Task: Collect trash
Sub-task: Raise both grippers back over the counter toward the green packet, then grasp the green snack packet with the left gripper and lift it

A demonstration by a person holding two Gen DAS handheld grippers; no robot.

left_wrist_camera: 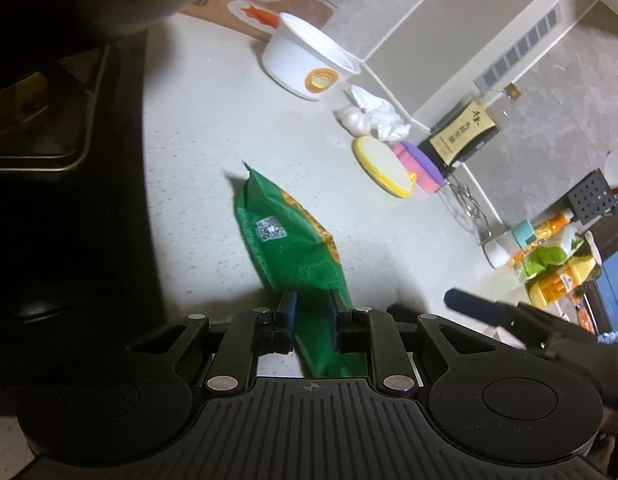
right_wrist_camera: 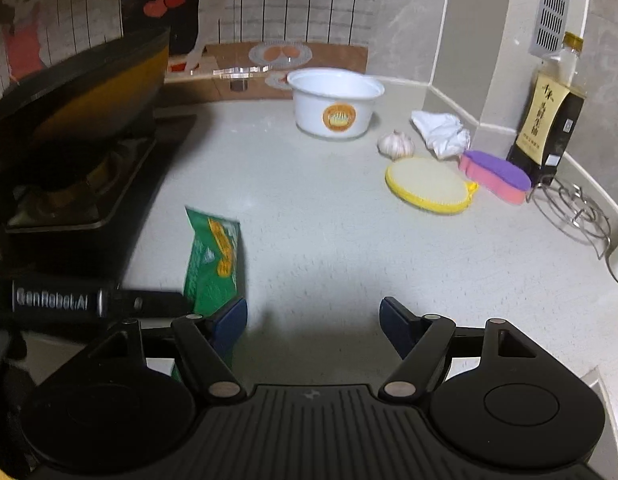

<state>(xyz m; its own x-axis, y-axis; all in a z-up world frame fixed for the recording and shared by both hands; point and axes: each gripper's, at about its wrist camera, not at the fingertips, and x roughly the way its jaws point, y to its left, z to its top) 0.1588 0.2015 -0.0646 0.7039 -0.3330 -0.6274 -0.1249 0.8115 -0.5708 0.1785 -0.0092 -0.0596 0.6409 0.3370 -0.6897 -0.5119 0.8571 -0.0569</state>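
Observation:
My left gripper [left_wrist_camera: 312, 308] is shut on the near end of a green snack bag [left_wrist_camera: 287, 248], which sticks out forward above the grey counter. The same bag shows in the right wrist view [right_wrist_camera: 213, 264], held up at the left by the left gripper. My right gripper [right_wrist_camera: 313, 316] is open and empty above the counter, to the right of the bag. A crumpled white tissue [right_wrist_camera: 443, 132] lies at the back right beside a garlic bulb [right_wrist_camera: 396, 144]. A white paper bowl [right_wrist_camera: 335, 102] stands at the back centre.
A black stove with a wok [right_wrist_camera: 81, 92] fills the left side. A yellow round scrubber [right_wrist_camera: 429, 186], a pink and purple sponge [right_wrist_camera: 497, 174], a soy sauce bottle [right_wrist_camera: 549, 116] and a wire trivet [right_wrist_camera: 573, 212] sit along the right wall. A cardboard panel [right_wrist_camera: 285, 60] leans at the back.

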